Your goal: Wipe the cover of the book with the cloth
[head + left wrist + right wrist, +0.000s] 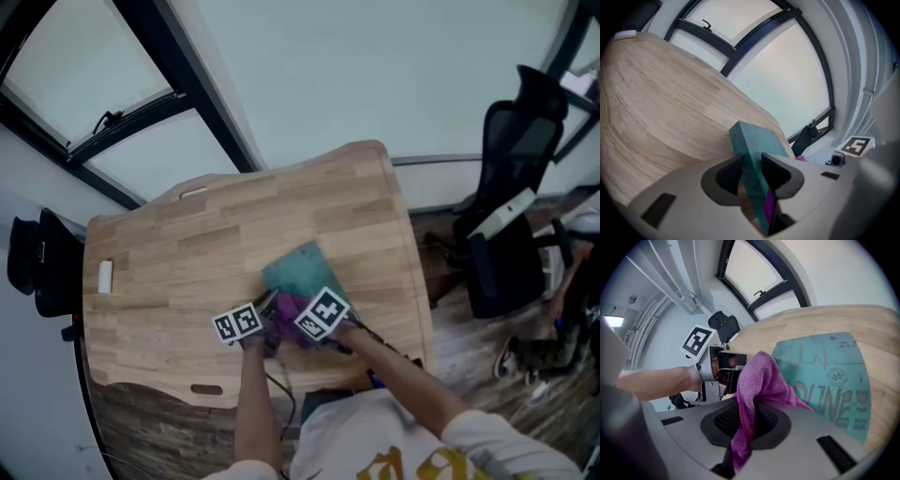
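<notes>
A teal book (298, 269) lies on the wooden table (187, 262), near its front edge. My left gripper (266, 323) is shut on the book's near left edge; in the left gripper view the book's spine (751, 172) stands edge-on between the jaws of the left gripper (751, 174). My right gripper (745, 420) is shut on a purple cloth (759, 385), which drapes onto the near part of the printed cover (829, 380). In the head view the cloth (294, 307) sits bunched between the two marker cubes, with the right gripper (309, 328) over it.
A small white object (105, 276) lies at the table's left side. A black office chair (511, 216) stands to the right of the table, and a black bag (33, 258) hangs off the left. Windows run behind the table's far edge.
</notes>
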`<state>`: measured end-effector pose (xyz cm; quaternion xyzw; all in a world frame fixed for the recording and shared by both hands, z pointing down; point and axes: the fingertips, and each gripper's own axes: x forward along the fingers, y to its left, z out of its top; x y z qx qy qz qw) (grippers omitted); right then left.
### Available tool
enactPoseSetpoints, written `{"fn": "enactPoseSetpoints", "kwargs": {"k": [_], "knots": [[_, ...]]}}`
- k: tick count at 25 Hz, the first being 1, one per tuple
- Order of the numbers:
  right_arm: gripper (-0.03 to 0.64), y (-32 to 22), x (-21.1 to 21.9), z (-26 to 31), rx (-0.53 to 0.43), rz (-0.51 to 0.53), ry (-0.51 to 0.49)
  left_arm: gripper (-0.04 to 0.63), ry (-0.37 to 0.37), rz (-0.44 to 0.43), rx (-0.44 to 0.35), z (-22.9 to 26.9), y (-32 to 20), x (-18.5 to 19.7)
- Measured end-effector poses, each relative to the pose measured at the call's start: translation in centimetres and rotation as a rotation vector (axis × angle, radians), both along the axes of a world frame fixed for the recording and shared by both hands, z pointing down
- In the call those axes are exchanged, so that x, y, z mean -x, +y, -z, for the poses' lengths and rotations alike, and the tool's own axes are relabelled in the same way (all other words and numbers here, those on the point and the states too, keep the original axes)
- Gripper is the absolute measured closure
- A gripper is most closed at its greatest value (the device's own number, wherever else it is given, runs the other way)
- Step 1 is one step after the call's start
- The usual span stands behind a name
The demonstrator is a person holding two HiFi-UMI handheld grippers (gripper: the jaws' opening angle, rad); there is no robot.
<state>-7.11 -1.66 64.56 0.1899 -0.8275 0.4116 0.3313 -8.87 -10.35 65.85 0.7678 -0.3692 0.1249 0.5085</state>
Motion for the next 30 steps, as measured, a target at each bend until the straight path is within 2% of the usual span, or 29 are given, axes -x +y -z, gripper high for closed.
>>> {"fn": "enactPoseSetpoints", "kwargs": {"k": [10, 18, 30], "knots": [[0.584, -0.14, -0.04, 0.04, -0.008, -0.011, 0.007, 0.466, -0.004, 0.028, -0.005, 0.13, -0.13, 0.0], [0.584, -0.24, -0.09, 0.24, -0.096, -0.007, 0.04, 0.466, -0.003, 0.031, -0.008, 0.16, -0.19, -0.05], [0.584, -0.31, -0.16, 0.31, -0.052, -0.003, 0.003, 0.466, -0.014, 0.035, -0.02, 0.17, -0.27, -0.06]]}}
